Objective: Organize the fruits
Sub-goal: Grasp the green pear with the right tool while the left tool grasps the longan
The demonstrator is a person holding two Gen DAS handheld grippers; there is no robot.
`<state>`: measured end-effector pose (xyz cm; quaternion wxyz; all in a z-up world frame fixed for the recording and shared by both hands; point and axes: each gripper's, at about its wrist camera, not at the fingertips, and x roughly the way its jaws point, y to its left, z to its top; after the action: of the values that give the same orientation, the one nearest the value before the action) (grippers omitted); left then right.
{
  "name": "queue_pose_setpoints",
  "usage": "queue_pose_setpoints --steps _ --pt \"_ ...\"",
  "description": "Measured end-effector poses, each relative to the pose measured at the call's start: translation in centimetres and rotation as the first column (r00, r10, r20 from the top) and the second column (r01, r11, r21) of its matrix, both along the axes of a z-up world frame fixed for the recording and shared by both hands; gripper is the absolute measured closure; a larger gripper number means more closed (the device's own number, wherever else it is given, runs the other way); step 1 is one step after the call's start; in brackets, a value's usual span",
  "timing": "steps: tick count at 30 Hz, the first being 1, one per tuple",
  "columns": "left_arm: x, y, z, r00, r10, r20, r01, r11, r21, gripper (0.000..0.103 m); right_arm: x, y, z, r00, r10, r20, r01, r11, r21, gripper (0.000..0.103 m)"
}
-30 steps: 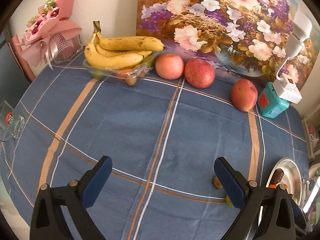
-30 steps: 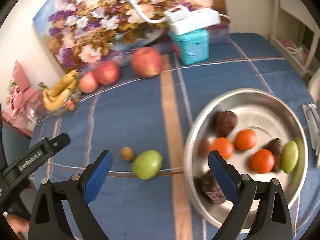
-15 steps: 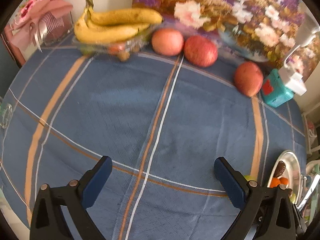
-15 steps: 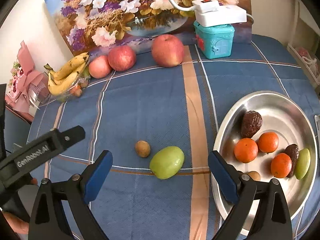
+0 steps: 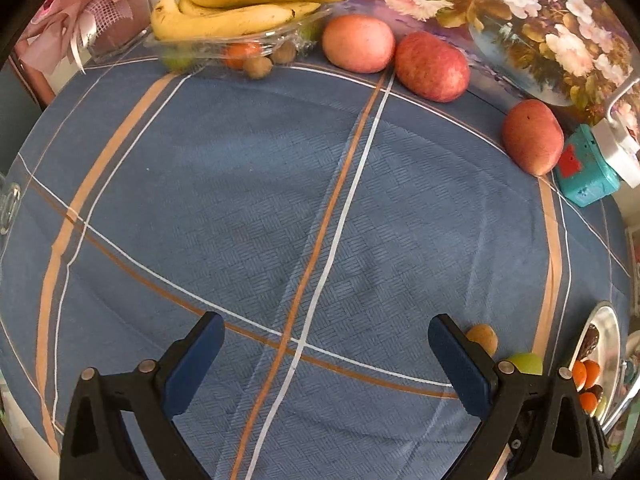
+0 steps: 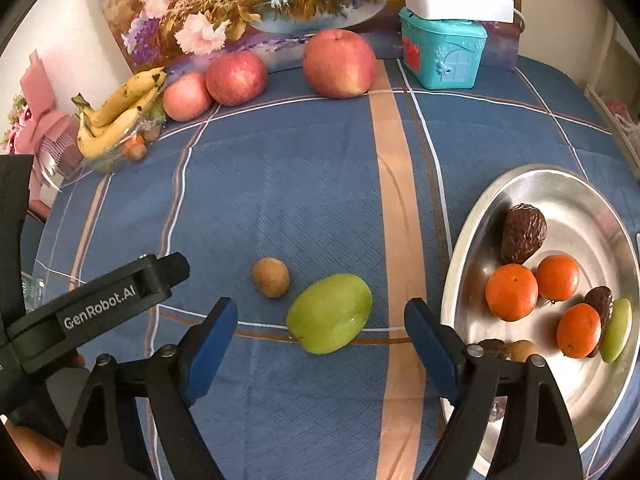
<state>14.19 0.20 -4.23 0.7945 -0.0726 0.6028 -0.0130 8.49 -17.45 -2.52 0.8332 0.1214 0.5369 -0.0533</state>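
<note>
step: green fruit [image 6: 329,313] is being approached by the right gripper [image 6: 320,344]; pick not yet made
right tongs: closing, fruit ahead of the pads, untouched
left gripper [image 5: 326,354]: released, nothing held, parked over bare tablecloth [image 5: 256,200]
fruit location: on the cloth, just beside a small brown fruit [image 6: 271,277], near the steel plate [image 6: 568,184]
next: fruit to be straddled before the squeeze, then carried to the plate

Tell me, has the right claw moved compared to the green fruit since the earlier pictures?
Yes. The right claw now sits around the green fruit, away from the metal plate; its jaws are closing, not yet touching.
</note>
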Motion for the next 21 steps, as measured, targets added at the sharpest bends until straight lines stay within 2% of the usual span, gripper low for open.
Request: queue_pose_setpoints --steps 7,9,11,13,15,21 --pt "0.4 0.4 0.4 1.0 0.026 0.018 -0.025 1.0 -0.007 0.0 0.1 0.2 -0.9 0.999 0.013 -0.032 -0.014 1.0 -0.017 0.02" --pt "0.4 0.3 0.4 1.0 0.023 0.017 -0.023 1.0 -0.014 0.0 0.2 0.3 -1.0 0.999 0.015 -0.036 -0.016 0.999 -0.027 0.029" --pt "0.4 0.2 0.5 1.0 0.019 0.015 -0.019 0.999 -0.026 0.0 0.2 0.4 -1.1 0.999 0.013 -0.04 -0.015 0.999 -0.032 0.03" --pt "0.4 0.2 0.5 1.0 0.012 0.013 -0.012 0.999 -0.046 0.0 0.2 0.3 -1.1 0.999 0.013 -0.039 -0.014 1.0 -0.027 0.036" --pt "0.5 -0.1 0.5 1.0 0.001 0.011 0.0 0.998 -0.065 0.0 0.2 0.3 -1.1 0.999 0.013 -0.037 -0.014 0.999 -0.032 0.052" --pt "0.7 -1.0 0.3 1.0 -0.016 -0.009 0.014 0.991 -0.134 0.001 0.1 -0.2 -1.1 1.0 0.002 -0.029 -0.002 1.0 -0.001 0.053"
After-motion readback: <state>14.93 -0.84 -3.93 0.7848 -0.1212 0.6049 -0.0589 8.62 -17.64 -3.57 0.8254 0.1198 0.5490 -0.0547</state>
